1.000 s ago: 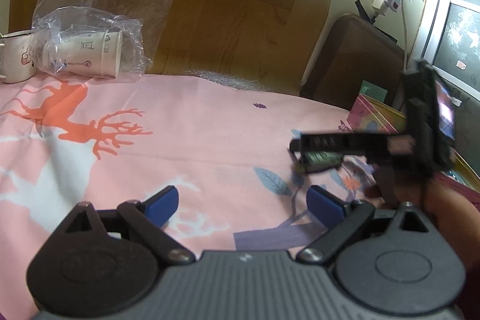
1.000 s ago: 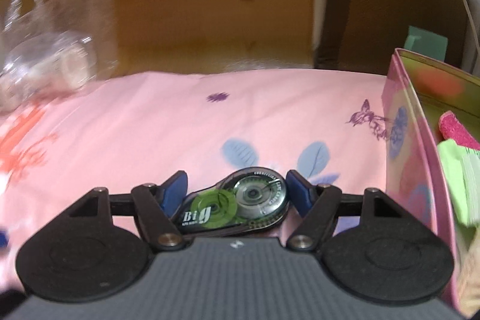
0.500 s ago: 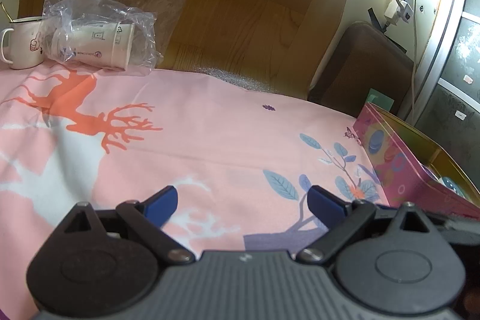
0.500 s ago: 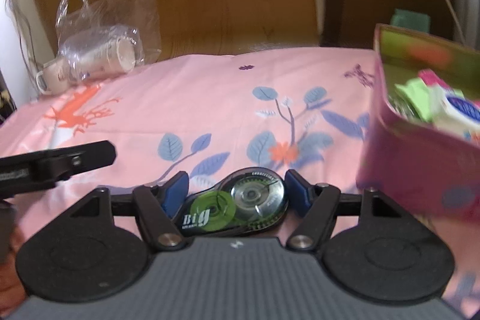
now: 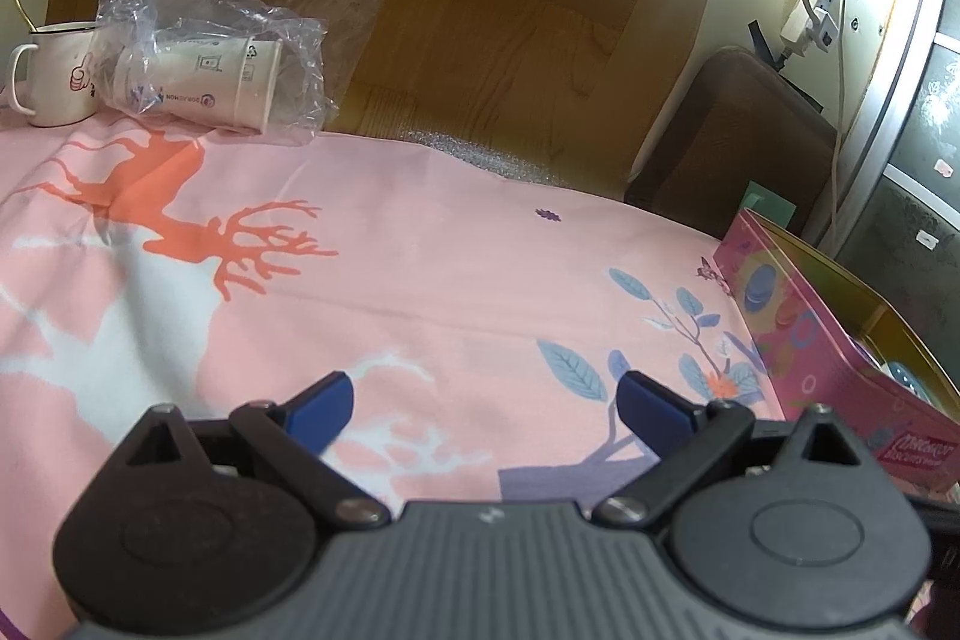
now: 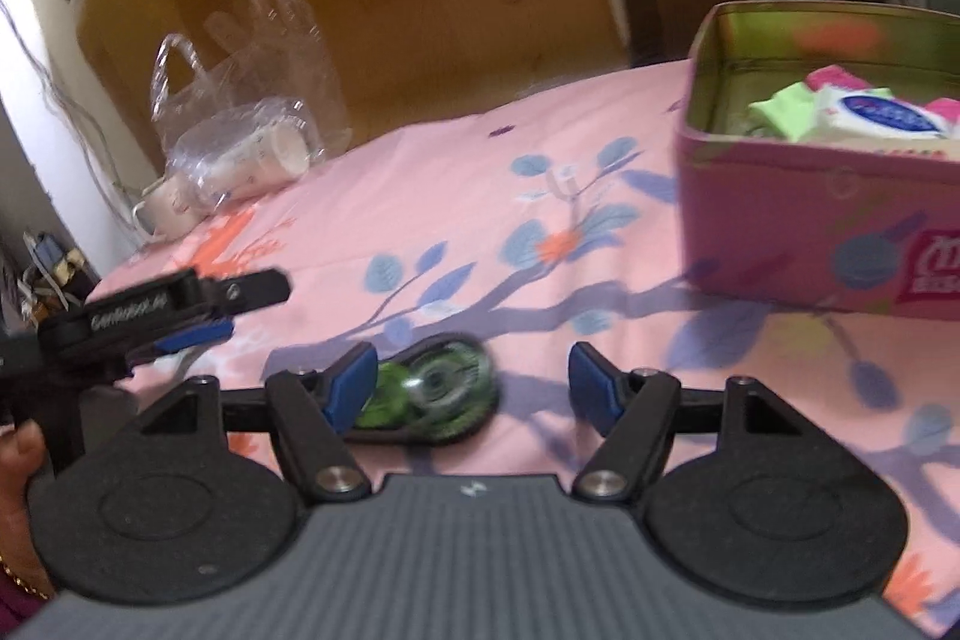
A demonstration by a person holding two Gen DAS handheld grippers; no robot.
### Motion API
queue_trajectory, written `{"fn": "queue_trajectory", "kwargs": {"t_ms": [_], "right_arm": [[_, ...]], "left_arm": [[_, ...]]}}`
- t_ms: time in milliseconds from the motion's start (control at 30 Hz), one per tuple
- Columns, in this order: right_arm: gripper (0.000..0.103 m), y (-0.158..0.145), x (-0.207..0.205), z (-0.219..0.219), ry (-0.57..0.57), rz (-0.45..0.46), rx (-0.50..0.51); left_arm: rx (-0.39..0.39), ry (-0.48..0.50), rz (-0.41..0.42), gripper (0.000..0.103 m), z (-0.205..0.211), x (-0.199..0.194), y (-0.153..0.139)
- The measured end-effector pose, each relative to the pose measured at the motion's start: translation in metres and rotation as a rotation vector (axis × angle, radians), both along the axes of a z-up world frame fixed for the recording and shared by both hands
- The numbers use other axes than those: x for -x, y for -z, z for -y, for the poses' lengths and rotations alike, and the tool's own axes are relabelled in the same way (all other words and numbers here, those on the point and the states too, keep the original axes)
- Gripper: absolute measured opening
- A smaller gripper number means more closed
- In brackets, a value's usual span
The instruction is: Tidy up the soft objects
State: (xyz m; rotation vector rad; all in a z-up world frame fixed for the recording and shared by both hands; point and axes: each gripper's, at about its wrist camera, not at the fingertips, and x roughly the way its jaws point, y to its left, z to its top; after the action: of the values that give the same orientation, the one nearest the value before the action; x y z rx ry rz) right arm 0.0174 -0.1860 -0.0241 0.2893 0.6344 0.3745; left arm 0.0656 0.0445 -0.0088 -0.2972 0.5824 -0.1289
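My right gripper is open, its blue pads spread wide. A green and black correction-tape dispenser lies blurred between the fingers, near the left pad, free of the right pad. A pink tin box stands to the right and holds green and pink cloths and a white tissue pack. The box also shows in the left wrist view. My left gripper is open and empty above the pink cloth. It shows at the left of the right wrist view.
A clear plastic bag with a paper cup lies at the far left beside a white mug. A wooden board leans behind the table. A brown chair stands at the far right edge.
My right gripper has opened and let go of the tape dispenser, which it held shut before. It has drawn back from the pink box. The left gripper has barely moved.
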Motion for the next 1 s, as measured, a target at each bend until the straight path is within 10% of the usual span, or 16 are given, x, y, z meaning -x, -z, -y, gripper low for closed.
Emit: {"fn": "queue_trajectory", "kwargs": {"t_ms": [1000], "right_arm": [[0.066,0.011,0.024,-0.037,-0.241,0.167,0.341]], "left_arm": [[0.015,0.006,-0.006,0.098,-0.002,-0.001,0.002]]}}
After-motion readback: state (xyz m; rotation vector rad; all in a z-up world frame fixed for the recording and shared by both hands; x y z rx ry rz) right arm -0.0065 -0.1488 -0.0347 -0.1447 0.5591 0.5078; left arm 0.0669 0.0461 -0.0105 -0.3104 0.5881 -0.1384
